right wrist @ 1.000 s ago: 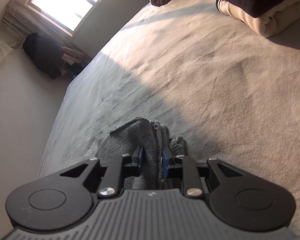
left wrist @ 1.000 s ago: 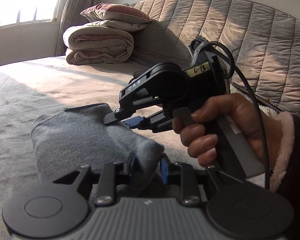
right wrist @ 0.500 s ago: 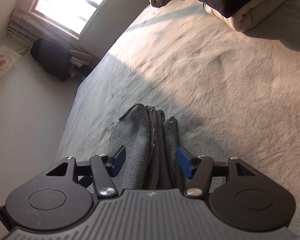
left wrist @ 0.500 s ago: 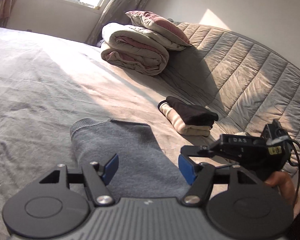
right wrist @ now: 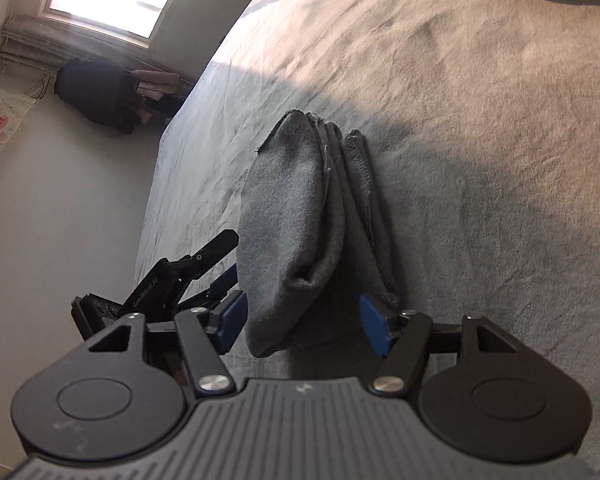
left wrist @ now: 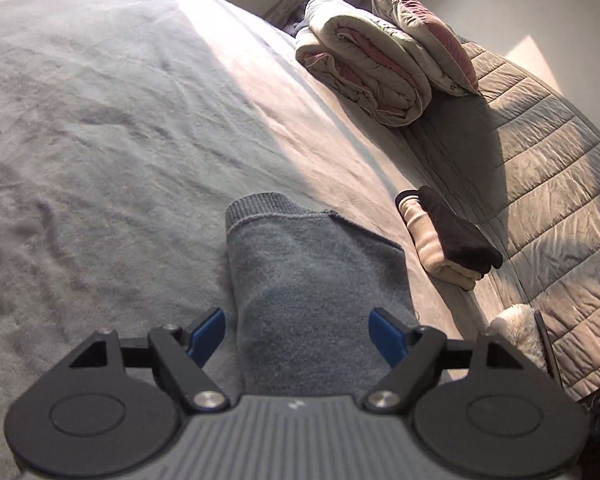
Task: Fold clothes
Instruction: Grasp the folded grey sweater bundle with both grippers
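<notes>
A folded grey knit garment [left wrist: 316,292] lies on the bed, its ribbed hem at the far end. My left gripper [left wrist: 298,336] hovers over its near end, jaws opening, blue pads wide apart and not pressing the cloth. In the right wrist view the same grey garment [right wrist: 304,220] shows as a stacked fold with its layered edges on top. My right gripper [right wrist: 302,326] straddles its near end, jaws still opening, pads off the fabric. The left gripper's fingers [right wrist: 216,252] show beside the garment at the left.
A grey bedsheet [left wrist: 100,140] covers the bed. A folded beige and black clothes stack [left wrist: 448,244] lies to the right by the quilted headboard [left wrist: 540,168]. A rolled duvet [left wrist: 360,68] with a pillow sits at the far end. A dark bag [right wrist: 96,96] stands under the window.
Both grippers let go of the grey garment and opened wide. The left gripper rolled and swung away from the right hand, and the right one backed off, showing more of the fold.
</notes>
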